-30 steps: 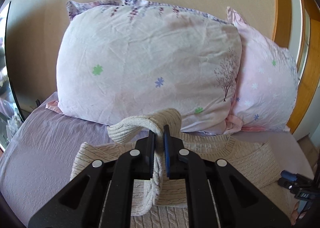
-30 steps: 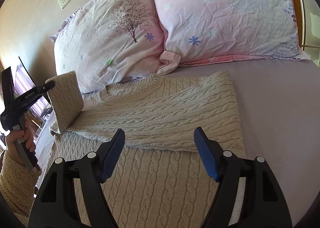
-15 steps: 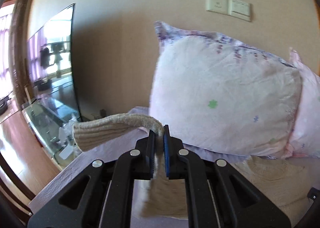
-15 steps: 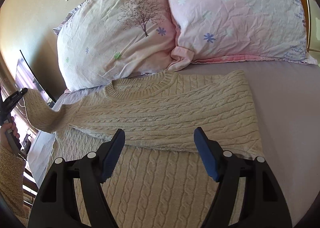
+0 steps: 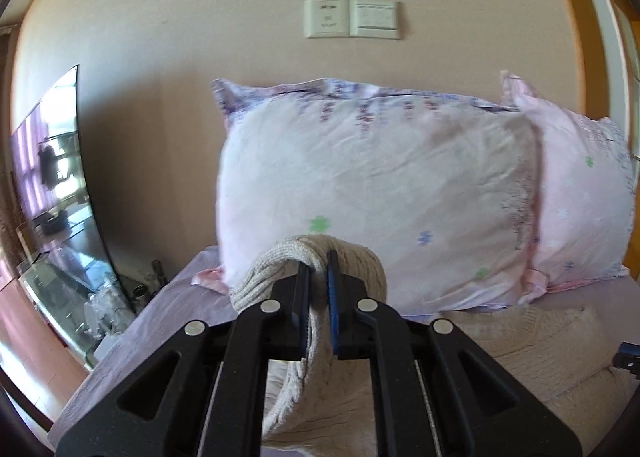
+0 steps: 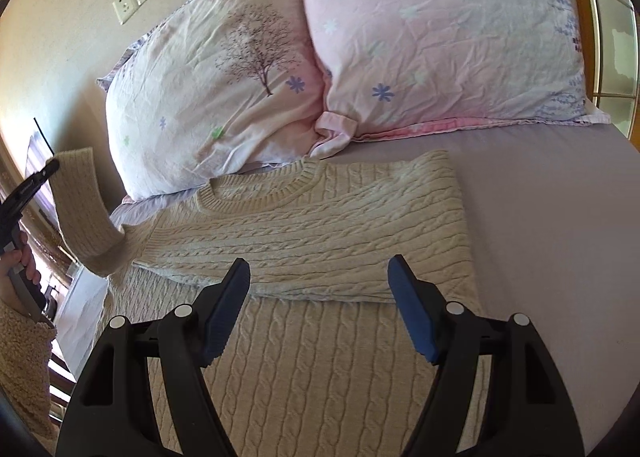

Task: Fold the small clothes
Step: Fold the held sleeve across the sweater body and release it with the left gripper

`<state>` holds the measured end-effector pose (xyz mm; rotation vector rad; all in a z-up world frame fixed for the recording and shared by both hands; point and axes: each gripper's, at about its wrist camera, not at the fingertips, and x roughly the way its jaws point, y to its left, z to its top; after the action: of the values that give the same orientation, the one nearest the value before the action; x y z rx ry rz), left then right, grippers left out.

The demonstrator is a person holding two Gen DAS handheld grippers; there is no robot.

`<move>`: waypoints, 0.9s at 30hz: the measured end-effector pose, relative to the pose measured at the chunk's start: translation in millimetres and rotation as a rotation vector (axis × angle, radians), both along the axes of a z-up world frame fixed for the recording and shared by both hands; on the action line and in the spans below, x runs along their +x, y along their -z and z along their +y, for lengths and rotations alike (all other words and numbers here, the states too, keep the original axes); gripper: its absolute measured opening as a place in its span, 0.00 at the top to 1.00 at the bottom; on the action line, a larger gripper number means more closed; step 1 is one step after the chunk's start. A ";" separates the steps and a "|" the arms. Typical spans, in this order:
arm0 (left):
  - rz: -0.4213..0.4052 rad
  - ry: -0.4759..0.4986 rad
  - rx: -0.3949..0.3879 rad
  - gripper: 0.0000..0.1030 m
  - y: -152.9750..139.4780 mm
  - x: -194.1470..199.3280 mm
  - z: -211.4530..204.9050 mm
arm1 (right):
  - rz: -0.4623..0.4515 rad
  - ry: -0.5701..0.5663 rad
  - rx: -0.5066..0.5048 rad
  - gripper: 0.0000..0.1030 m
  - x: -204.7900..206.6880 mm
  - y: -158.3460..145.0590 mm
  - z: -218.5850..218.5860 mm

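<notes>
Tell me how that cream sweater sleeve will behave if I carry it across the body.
Probably floppy: the sleeve droops in a curve from the left tool. Likely grippy, given the chunky cable knit. It may tug the sweater, since only the sleeve is lifted.

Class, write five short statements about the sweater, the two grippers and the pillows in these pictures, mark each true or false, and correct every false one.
1. The left gripper is clamped on the sweater's sleeve. True.
2. The right gripper holds the hem. False: its jaws stand open above the sweater, gripping nothing.
3. The sleeve cuff is lifted off the bed. True.
4. One pillow lies at the head of the bed. False: there are two, a tree-print pillow and a pink pillow side by side.
5. The sweater is dark blue. False: it is cream cable knit.
</notes>
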<state>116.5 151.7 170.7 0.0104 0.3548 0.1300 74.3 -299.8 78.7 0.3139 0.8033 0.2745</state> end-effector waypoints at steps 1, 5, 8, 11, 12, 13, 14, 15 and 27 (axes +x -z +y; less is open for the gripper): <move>0.009 -0.034 -0.011 0.93 2.8 0.6 17.7 | 0.003 0.003 0.005 0.29 0.1 1.1 -0.6; 0.050 -0.180 -0.078 0.93 17.2 0.0 92.6 | 0.013 -0.001 0.004 0.29 -0.5 5.1 3.4; 0.074 -0.317 -0.106 0.93 33.8 -7.6 150.8 | 0.022 -0.005 -0.007 0.29 -0.2 7.2 9.3; 0.090 -0.442 -0.109 0.93 51.1 -17.4 200.1 | 0.027 -0.009 -0.018 0.29 0.8 7.4 15.8; 0.094 -0.468 -0.113 0.93 55.8 -19.6 210.7 | 0.029 -0.009 -0.021 0.29 1.2 7.5 18.6; 0.105 -0.500 -0.127 0.93 63.4 -22.1 226.2 | 0.031 -0.010 -0.022 0.29 1.6 7.7 20.7; 0.113 -0.510 -0.142 0.93 68.2 -23.2 234.0 | 0.033 -0.011 -0.023 0.29 1.8 7.9 23.1; 0.126 -0.512 -0.163 0.93 74.3 -23.4 242.6 | 0.037 -0.011 -0.025 0.29 1.9 8.7 25.8; 0.209 -0.474 -0.253 0.93 121.8 -13.0 265.6 | 0.076 0.012 -0.035 0.29 0.4 15.8 33.4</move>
<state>103.4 417.3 48.9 -0.3134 0.5764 0.5546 74.6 -266.4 62.9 0.2978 0.8800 0.2381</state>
